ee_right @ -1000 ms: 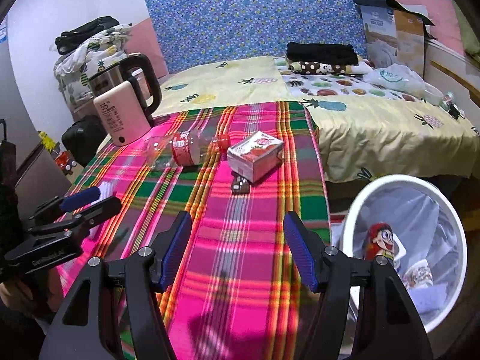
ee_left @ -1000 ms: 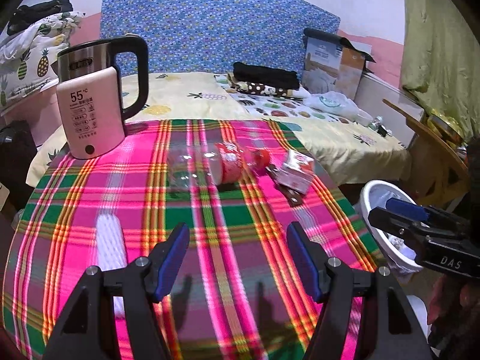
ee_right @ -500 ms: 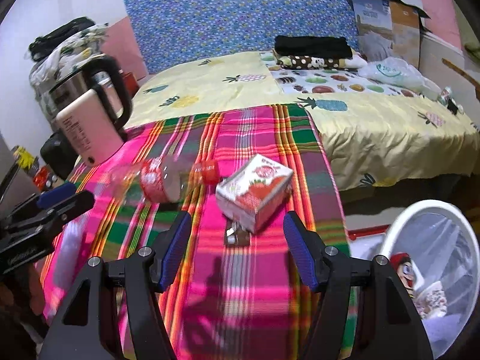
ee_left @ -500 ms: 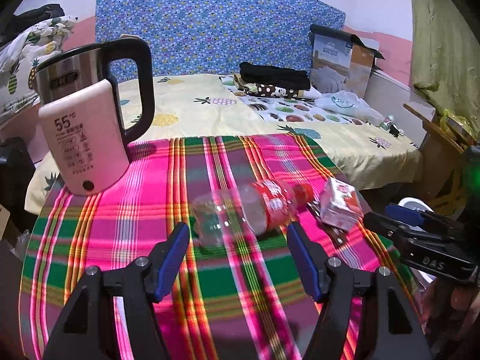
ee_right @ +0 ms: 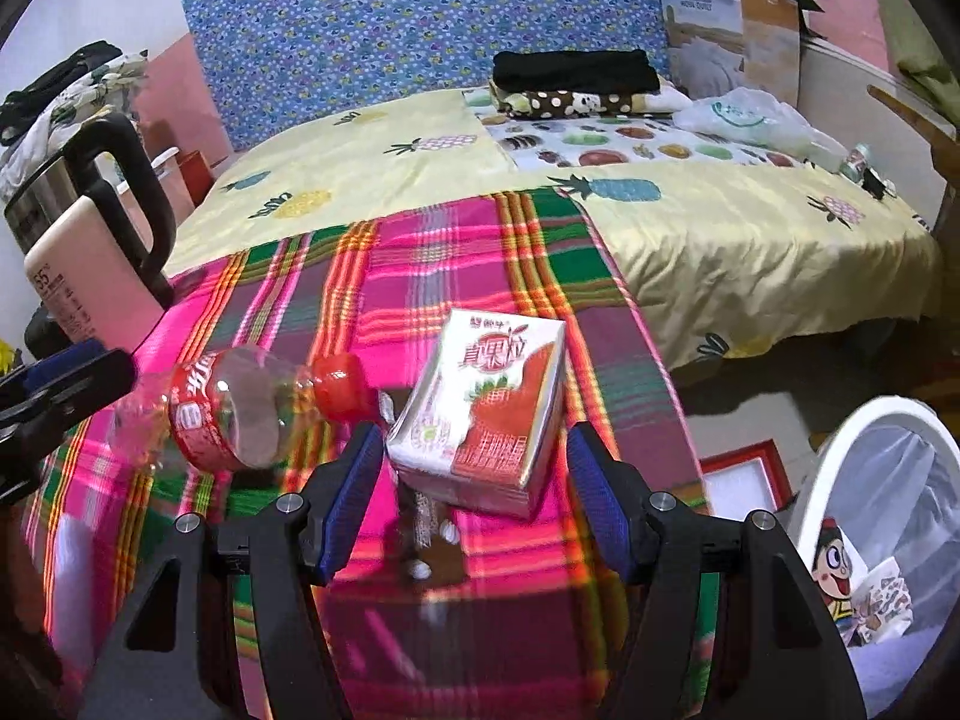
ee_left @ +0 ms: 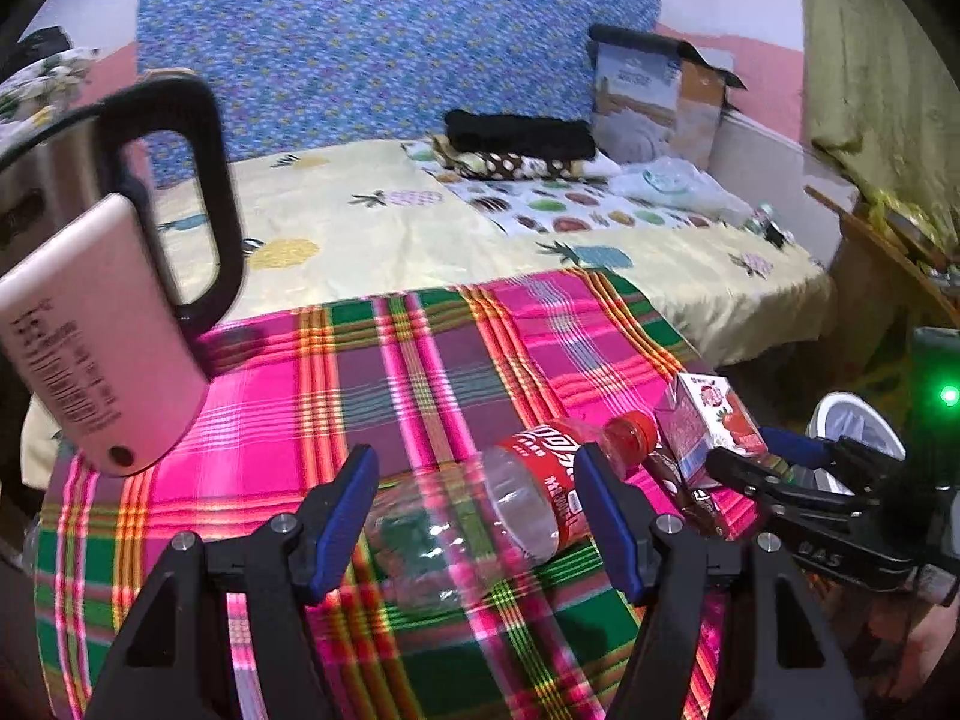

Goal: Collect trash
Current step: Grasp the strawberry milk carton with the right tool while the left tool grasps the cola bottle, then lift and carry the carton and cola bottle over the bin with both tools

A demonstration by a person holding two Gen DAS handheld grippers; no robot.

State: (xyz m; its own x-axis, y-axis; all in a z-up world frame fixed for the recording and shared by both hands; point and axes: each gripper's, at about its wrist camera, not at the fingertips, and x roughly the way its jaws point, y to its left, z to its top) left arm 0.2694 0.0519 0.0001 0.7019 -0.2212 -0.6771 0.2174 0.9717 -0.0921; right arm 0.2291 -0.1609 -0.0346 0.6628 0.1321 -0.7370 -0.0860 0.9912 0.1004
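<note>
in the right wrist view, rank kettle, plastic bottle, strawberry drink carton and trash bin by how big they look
1. Trash bin, cut off by the frame edge.
2. Kettle, partly cut off at the left.
3. Plastic bottle and strawberry drink carton look about alike; both lie close to the camera, so no ranking between them.

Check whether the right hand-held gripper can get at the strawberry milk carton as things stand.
Probably yes: the right hand-held gripper is open, with the milk carton lying directly ahead between its fingers; only the bottle sits close on the left.
</note>
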